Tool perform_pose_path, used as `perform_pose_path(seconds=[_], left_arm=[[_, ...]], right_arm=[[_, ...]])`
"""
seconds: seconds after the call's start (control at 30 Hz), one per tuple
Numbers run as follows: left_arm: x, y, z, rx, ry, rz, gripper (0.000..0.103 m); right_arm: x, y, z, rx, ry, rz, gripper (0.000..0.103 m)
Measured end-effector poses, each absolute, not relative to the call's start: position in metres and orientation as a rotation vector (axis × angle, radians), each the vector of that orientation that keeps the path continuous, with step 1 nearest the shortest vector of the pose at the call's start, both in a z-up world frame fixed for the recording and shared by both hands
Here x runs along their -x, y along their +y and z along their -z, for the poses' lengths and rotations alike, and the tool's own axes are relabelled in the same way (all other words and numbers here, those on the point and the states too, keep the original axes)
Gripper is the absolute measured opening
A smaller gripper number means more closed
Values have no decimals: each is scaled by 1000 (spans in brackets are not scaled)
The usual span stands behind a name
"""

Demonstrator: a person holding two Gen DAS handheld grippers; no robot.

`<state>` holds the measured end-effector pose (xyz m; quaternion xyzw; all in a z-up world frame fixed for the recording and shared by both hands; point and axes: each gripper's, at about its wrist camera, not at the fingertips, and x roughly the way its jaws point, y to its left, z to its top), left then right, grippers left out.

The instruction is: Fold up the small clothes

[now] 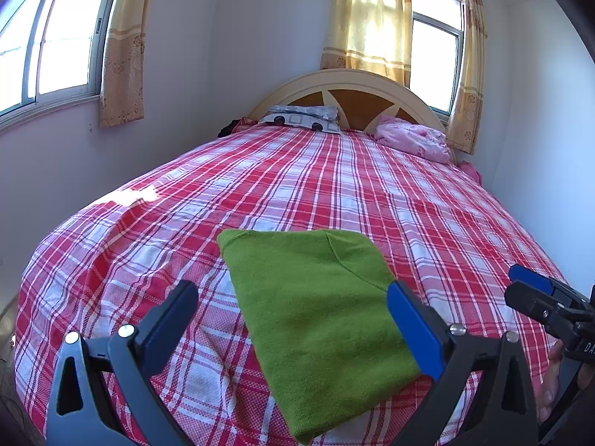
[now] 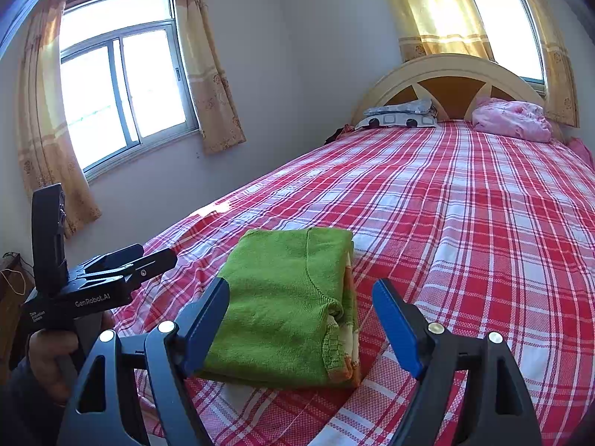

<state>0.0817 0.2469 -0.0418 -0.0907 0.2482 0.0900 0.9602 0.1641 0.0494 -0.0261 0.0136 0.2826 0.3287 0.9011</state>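
A green knitted garment (image 1: 316,316) lies folded into a compact rectangle on the red-and-white plaid bedspread (image 1: 334,186), near the foot of the bed. My left gripper (image 1: 293,312) hovers over it, open, its blue pads wide apart and gripping nothing. In the right wrist view the same folded garment (image 2: 286,304) shows a cuff and a pale orange-trimmed layer along its right edge. My right gripper (image 2: 303,316) is also open, its jaws straddling the garment's near end without pressing it. Each gripper shows in the other's view, the right gripper (image 1: 520,286) and the left gripper (image 2: 156,256) held by a hand (image 2: 48,356).
At the head of the bed are a cream and brown headboard (image 1: 349,93), a patterned pillow (image 1: 305,119) and a pink bundle of bedding (image 1: 412,139). A wall with a window (image 2: 122,93) runs along the bed's left side. Yellow curtains (image 1: 372,22) hang at both windows.
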Motion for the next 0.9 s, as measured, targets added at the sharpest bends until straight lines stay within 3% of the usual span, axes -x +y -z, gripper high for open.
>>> perform_pose_path(seconds=[0.9], left_arm=[[-71, 233, 18, 106, 419, -210, 103]], right_arm=[[-150, 46, 14, -41, 496, -678, 80]])
